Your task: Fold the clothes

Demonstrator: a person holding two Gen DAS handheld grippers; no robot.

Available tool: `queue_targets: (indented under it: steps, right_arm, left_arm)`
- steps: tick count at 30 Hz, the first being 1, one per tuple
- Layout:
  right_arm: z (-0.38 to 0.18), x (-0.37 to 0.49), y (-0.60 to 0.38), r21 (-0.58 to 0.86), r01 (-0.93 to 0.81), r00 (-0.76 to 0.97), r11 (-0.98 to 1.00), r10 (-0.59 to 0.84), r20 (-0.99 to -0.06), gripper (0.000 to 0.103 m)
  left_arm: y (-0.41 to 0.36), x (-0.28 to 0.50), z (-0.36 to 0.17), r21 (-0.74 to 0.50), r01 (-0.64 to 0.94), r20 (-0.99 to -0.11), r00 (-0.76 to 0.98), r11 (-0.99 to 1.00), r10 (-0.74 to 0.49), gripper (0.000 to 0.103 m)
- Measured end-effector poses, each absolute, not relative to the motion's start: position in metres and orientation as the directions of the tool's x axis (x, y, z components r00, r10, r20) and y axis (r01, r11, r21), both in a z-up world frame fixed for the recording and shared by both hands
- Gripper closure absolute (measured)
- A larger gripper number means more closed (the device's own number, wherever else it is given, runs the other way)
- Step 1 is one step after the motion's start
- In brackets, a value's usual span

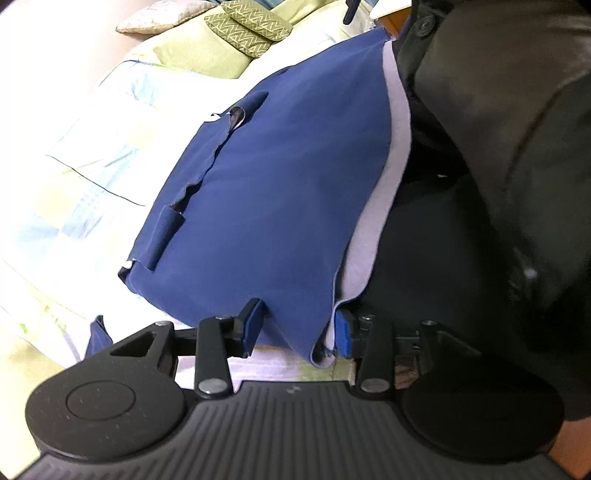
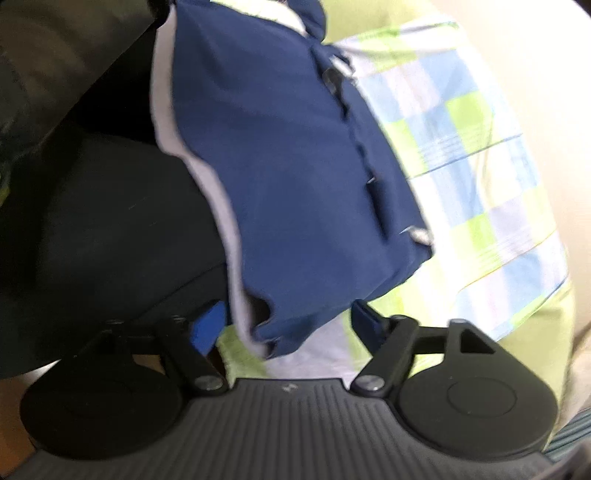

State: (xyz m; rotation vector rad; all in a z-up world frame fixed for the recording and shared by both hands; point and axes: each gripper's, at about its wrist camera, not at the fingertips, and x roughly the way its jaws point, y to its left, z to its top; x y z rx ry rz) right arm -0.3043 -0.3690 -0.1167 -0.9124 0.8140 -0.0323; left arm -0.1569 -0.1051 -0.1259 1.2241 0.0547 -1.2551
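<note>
Now the folded blue garment [image 1: 280, 192] lies on a checked bedspread [image 1: 92, 184] of pale blue, green and white, its near side running along the dark-clothed person [image 1: 498, 147] at the bed's edge. A pale lining strip [image 1: 399, 122] shows along that side, and a button placket [image 1: 218, 147] runs down the far side, with a small tab [image 1: 164, 236] folded over near one corner. The left gripper [image 1: 299, 330] stands with its jaws apart, one blue-padded finger on each side of the garment's near corner, which hangs between them; the pads do not seem to press it. In the right wrist view the right gripper [image 2: 286, 325] is likewise spread wide, the other corner of the garment [image 2: 288, 166] drooping loose between its fingers. Farther off on the bed lie two green zigzag-patterned cushions [image 1: 251, 26] and a pale pillow [image 1: 162, 14].
</note>
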Motion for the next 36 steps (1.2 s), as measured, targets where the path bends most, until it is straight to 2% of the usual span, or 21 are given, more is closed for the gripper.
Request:
queue_targets:
  steps: [5, 7, 9, 10, 11, 15, 18, 21, 25, 29, 36]
  right_arm:
    - [-0.130, -0.301, -0.365, -0.760, -0.359, 0.712, 0.542, -0.368, -0.598, 0.051]
    - [-0.130, -0.299, -0.367, -0.759, -0.357, 0.716, 0.544, -0.363, -0.597, 0.062]
    - [-0.128, -0.298, -0.366, -0.759, -0.356, 0.723, 0.545, -0.354, -0.594, 0.085]
    - [-0.127, -0.298, -0.366, -0.751, -0.366, 0.718, 0.550, -0.346, -0.603, 0.089]
    - [-0.126, -0.297, -0.366, -0.741, -0.378, 0.711, 0.556, -0.338, -0.616, 0.102]
    - [-0.105, -0.297, -0.373, -0.707, -0.374, 0.708, 0.600, -0.307, -0.636, 0.103]
    - [-0.065, -0.288, -0.390, -0.660, -0.343, 0.718, 0.668, -0.267, -0.643, 0.103]
    - [-0.025, -0.267, -0.417, -0.592, -0.305, 0.729, 0.746, -0.217, -0.650, 0.103]
    - [0.012, -0.217, -0.461, -0.509, -0.294, 0.725, 0.809, -0.158, -0.670, 0.103]
    - [0.022, -0.148, -0.518, -0.413, -0.279, 0.696, 0.867, -0.114, -0.709, 0.103]
    - [-0.002, -0.051, -0.615, -0.173, -0.174, 0.634, 0.969, -0.024, -0.773, 0.103]
  left_arm:
    - [-0.108, -0.157, -0.130, 0.675, 0.712, -0.614, 0.399, -0.191, -0.681, 0.057]
    - [-0.112, -0.153, -0.126, 0.639, 0.746, -0.634, 0.372, -0.188, -0.678, 0.068]
    - [-0.115, -0.149, -0.122, 0.600, 0.779, -0.654, 0.345, -0.184, -0.673, 0.096]
    - [-0.117, -0.145, -0.117, 0.572, 0.801, -0.668, 0.330, -0.176, -0.667, 0.096]
    - [-0.120, -0.142, -0.113, 0.544, 0.823, -0.681, 0.315, -0.168, -0.662, 0.099]
    - [-0.117, -0.129, -0.085, 0.476, 0.869, -0.686, 0.269, -0.138, -0.676, 0.100]
    - [-0.119, -0.111, -0.052, 0.420, 0.904, -0.665, 0.242, -0.085, -0.706, 0.102]
    - [-0.133, -0.081, -0.021, 0.387, 0.922, -0.647, 0.244, -0.036, -0.722, 0.103]
    - [-0.174, -0.014, 0.004, 0.326, 0.944, -0.678, 0.263, 0.040, -0.687, 0.103]
    - [-0.207, 0.042, 0.009, 0.246, 0.964, -0.696, 0.248, 0.100, -0.674, 0.103]
    - [-0.262, 0.149, -0.016, 0.102, 0.973, -0.745, 0.211, 0.205, -0.632, 0.103]
